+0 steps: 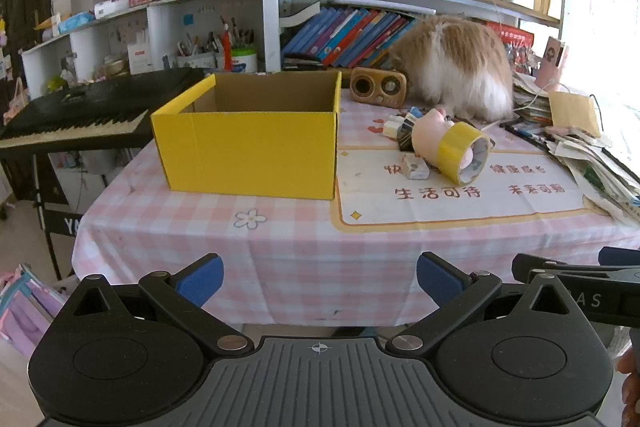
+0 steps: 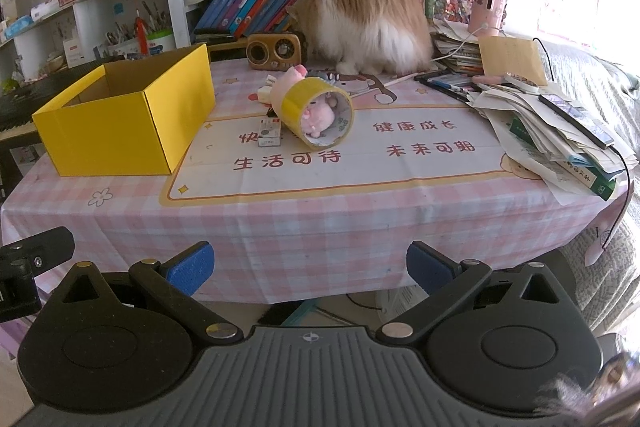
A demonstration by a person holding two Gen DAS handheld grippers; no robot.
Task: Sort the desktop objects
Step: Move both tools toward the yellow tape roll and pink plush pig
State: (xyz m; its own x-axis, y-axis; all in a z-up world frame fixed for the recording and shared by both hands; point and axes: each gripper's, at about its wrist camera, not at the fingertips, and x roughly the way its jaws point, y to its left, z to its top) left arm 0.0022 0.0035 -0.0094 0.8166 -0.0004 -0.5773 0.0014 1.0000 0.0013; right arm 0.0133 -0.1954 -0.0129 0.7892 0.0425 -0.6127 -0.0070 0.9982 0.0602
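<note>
A table (image 2: 320, 235) under a pink-and-white checked cloth fills mid-frame. At left stands an open yellow cardboard box (image 2: 132, 119). At centre a cream mat with red Chinese characters (image 2: 360, 167) carries a yellow tape roll (image 2: 320, 115) lying on its side with a pink plush pig (image 2: 318, 117) poking through it, beside small erasers (image 2: 269, 137). At upper centre are a wooden speaker (image 2: 274, 50) and a fluffy cat (image 2: 368, 23); at right, heaped papers (image 2: 552, 143) and pens (image 2: 444, 83).

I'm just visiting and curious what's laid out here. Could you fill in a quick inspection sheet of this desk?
Surface: pink checked tablecloth with a printed mat.
Job's things: open yellow box, nothing seen inside; yellow tape roll around a pink plush toy; small erasers beside it.
Clutter: paper pile, pens, wooden speaker.
Grippers: left gripper and right gripper open, empty, short of the table.
Cables: white and black, right side.
Surroundings: fluffy cat, bookshelves, keyboard.
</note>
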